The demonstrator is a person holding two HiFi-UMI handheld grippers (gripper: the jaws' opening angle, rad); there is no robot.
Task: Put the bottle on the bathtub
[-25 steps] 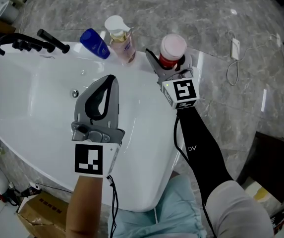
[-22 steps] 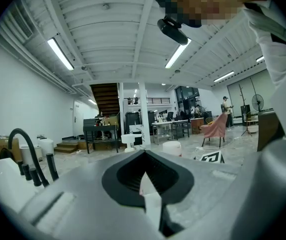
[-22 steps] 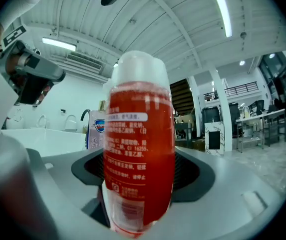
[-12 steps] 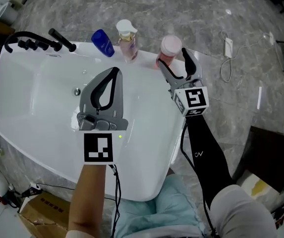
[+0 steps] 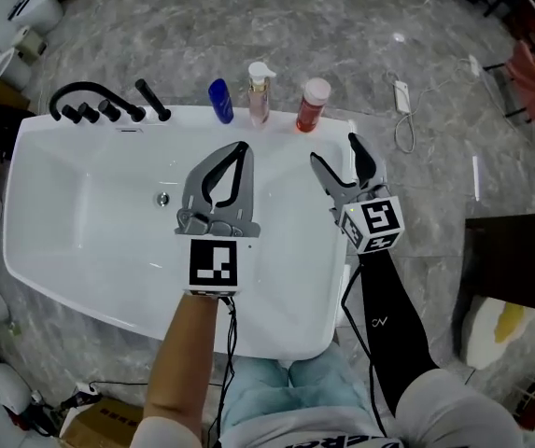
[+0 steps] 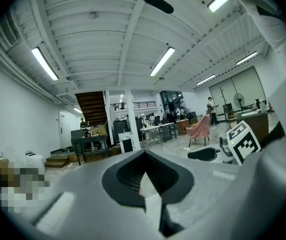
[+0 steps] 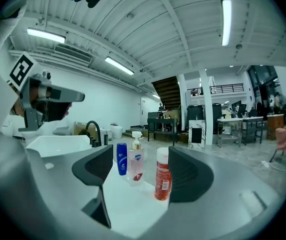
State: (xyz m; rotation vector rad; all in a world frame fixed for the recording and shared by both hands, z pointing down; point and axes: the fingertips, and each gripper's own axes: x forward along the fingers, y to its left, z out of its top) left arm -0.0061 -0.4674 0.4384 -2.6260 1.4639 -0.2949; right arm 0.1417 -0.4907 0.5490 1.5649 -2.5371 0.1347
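Observation:
The red bottle with a pale cap stands upright on the far rim of the white bathtub, free of both grippers. In the right gripper view the red bottle shows ahead between the spread jaws. My right gripper is open and empty, a short way nearer than the bottle, over the tub's right rim. My left gripper hovers over the tub's middle, shut with nothing in it. The left gripper view looks up at the ceiling past its shut jaws.
A pump bottle and a blue bottle stand left of the red one on the same rim. A black faucet sits at the far left corner. A charger with cable lies on the stone floor; a dark box is at right.
The right gripper, around the red bottle's top a second ago, has opened and drawn back toward me. The bottle stays standing on the rim. The left gripper barely moved.

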